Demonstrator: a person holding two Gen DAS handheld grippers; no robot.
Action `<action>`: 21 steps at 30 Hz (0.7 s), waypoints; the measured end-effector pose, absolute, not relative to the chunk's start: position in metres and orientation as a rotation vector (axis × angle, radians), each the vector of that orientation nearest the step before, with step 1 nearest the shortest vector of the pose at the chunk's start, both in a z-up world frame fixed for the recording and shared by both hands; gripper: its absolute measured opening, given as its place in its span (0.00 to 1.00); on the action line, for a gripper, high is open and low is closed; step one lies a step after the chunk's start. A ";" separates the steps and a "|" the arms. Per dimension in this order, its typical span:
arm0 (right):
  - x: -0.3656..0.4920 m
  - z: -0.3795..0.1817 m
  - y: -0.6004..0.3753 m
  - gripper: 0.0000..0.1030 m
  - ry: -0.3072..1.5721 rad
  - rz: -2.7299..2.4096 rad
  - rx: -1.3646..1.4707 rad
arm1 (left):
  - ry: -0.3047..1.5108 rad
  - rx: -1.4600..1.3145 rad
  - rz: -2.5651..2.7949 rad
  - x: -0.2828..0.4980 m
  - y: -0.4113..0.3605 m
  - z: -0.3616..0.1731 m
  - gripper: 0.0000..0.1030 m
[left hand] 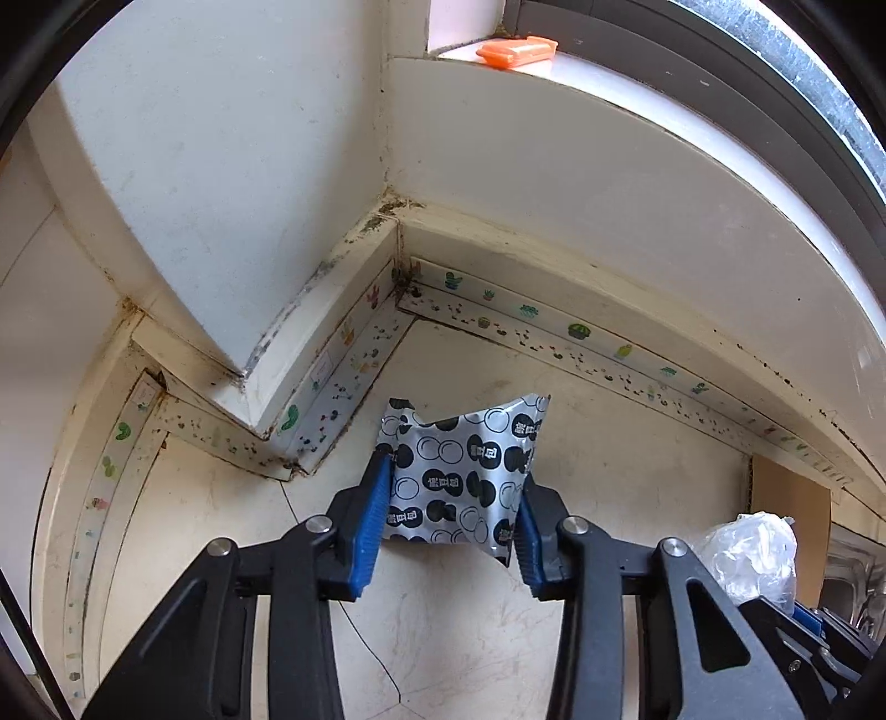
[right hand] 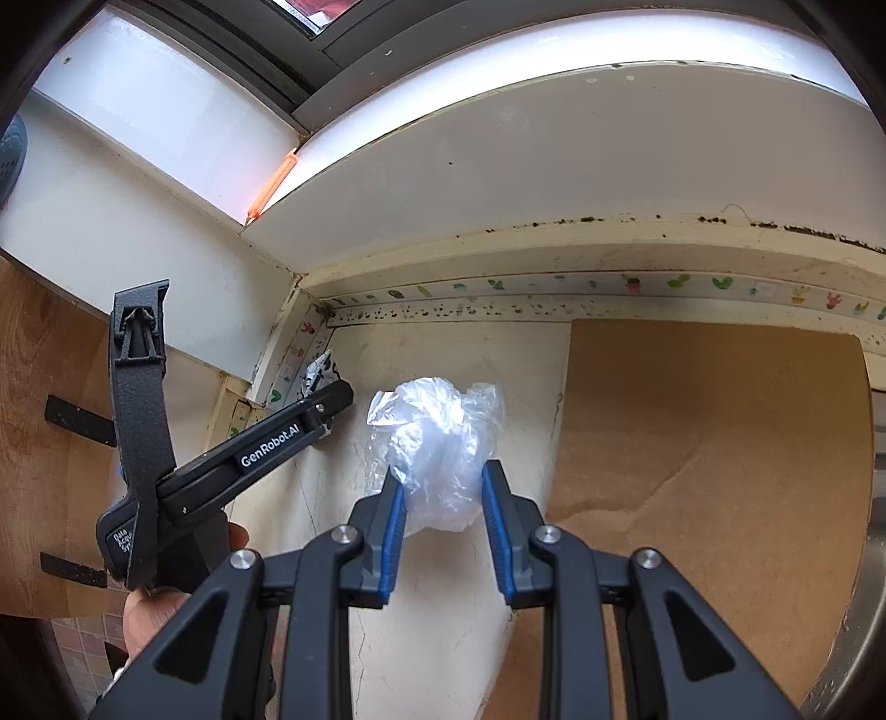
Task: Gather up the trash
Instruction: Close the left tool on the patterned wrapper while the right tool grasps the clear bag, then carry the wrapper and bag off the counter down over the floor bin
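In the left wrist view my left gripper is shut on a silver snack wrapper with black and white circles; its blue pads press both side edges above the cream counter near the wall corner. In the right wrist view my right gripper is shut on a crumpled clear plastic bag, pads on both sides. The bag also shows at the lower right of the left wrist view. The left gripper's body and the wrapper show at the left of the right wrist view.
A brown cardboard sheet lies on the counter right of the bag. A steel sink rim is at the far right. An orange box sits on the window sill. Cactus-print tape runs along the stained wall base.
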State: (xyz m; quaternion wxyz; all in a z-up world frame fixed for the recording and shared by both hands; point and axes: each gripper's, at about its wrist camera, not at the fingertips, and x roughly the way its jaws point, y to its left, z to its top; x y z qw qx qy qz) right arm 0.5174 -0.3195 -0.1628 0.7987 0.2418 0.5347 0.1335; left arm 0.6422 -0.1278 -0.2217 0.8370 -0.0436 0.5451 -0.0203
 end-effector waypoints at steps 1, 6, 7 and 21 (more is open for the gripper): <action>0.518 -0.164 -0.318 0.26 1.147 0.285 0.519 | 1.152 -0.098 -0.045 0.641 -0.128 -0.222 0.34; 0.513 -0.164 -0.312 0.26 1.143 0.292 0.517 | 1.148 -0.151 -0.045 0.629 -0.125 -0.220 0.31; 0.510 -0.161 -0.312 0.26 1.140 0.297 0.516 | 1.146 -0.152 -0.049 0.624 -0.125 -0.218 0.31; 0.414 -0.115 -0.277 0.26 1.134 0.414 0.453 | 1.132 -0.111 -0.164 0.482 -0.100 -0.150 0.30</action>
